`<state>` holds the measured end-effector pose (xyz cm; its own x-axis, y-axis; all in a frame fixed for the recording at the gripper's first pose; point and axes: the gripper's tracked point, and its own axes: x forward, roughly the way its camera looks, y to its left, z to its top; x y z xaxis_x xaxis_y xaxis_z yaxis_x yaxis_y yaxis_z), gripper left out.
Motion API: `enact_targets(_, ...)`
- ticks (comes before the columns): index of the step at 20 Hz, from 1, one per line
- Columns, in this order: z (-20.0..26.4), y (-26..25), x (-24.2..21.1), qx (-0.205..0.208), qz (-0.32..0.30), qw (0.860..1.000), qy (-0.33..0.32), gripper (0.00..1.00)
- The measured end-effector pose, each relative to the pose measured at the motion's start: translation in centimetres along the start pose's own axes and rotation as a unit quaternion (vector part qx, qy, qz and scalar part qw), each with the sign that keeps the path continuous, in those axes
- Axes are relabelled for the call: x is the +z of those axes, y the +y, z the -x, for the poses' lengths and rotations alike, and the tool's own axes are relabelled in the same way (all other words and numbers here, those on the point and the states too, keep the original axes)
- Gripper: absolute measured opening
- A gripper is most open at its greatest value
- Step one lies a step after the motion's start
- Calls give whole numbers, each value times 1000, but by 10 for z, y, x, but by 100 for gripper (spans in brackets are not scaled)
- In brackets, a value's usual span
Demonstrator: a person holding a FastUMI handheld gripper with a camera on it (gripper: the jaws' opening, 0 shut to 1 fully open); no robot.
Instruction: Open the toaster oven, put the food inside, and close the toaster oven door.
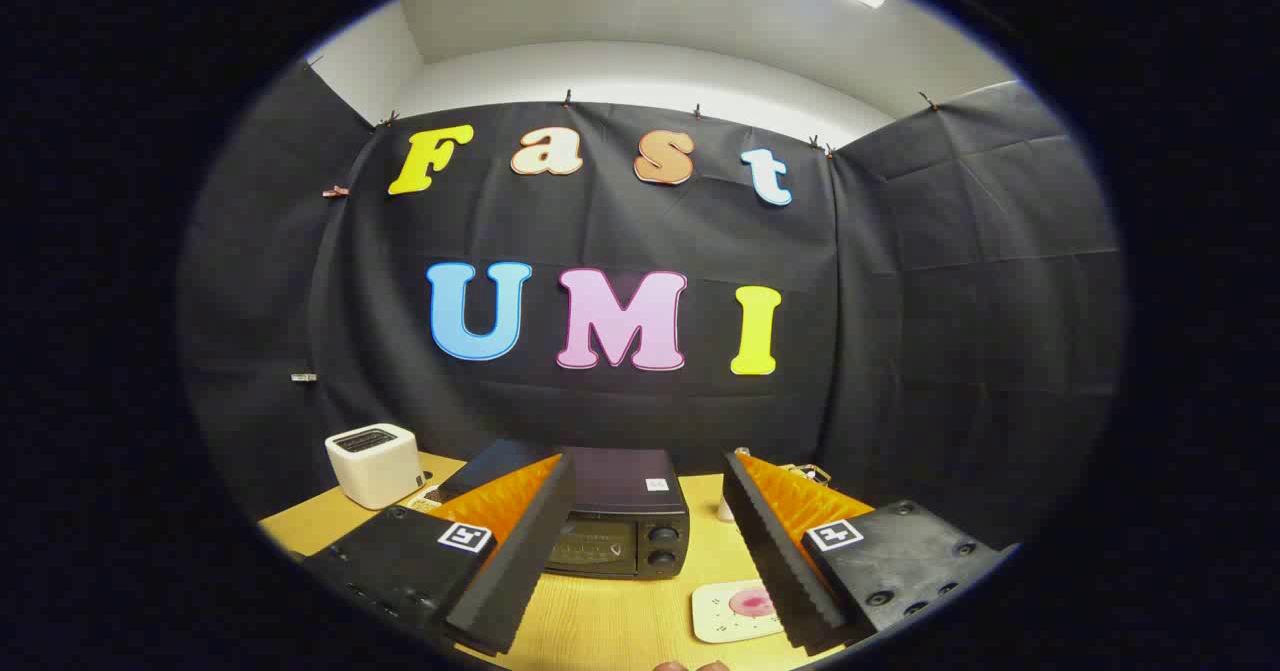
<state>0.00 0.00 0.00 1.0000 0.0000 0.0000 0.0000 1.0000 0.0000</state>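
Observation:
A dark toaster oven stands on the wooden table with its door closed and two knobs at the right of its front. It sits beyond my fingers, partly behind the left one. A white plate with a pink piece of food lies to the right of the oven, just inside the right finger. My gripper is open, held above the table with nothing between its fingers.
A white pop-up toaster stands at the table's back left. Small objects lie behind the oven on the right, near the black cloth wall. The bare wooden table spreads ahead of the oven's front.

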Motion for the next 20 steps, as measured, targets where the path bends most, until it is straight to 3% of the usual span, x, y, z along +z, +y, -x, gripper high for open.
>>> enact_targets(10, 3, -4, -9, -9, -3, 1000, 19, 97)
enact_targets(20, 2, 10, -11, 9, -1, 1000, 21, 97)
